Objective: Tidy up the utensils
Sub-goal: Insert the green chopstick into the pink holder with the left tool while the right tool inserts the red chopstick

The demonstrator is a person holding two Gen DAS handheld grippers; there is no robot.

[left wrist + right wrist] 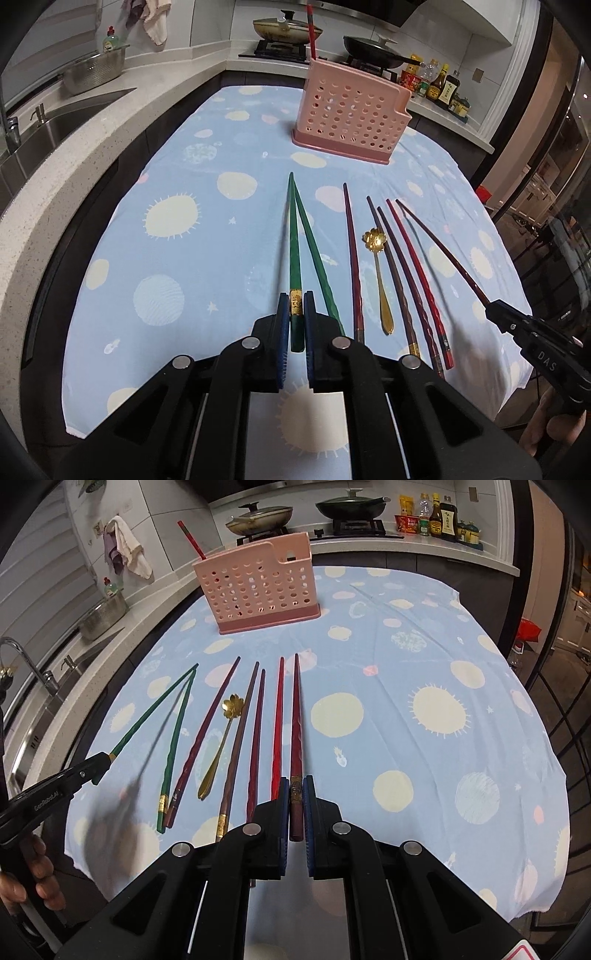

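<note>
Nearest the cameras: left gripper [295, 314] clamped on green chopstick [293, 236], right gripper [296, 794] on dark red chopstick [296, 716]; long axes pointing away toward pink holder [349, 114]. "DAS" printed on right gripper. Between them on cloth [177, 177]: remaining chopsticks, gold spoon [378, 273].

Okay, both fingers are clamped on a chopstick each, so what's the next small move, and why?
Probably carry both forward toward the pink holder and tip them upright. The left gripper grips a green chopstick, the right gripper a dark red chopstick, and the holder already has one red chopstick standing in it.
</note>
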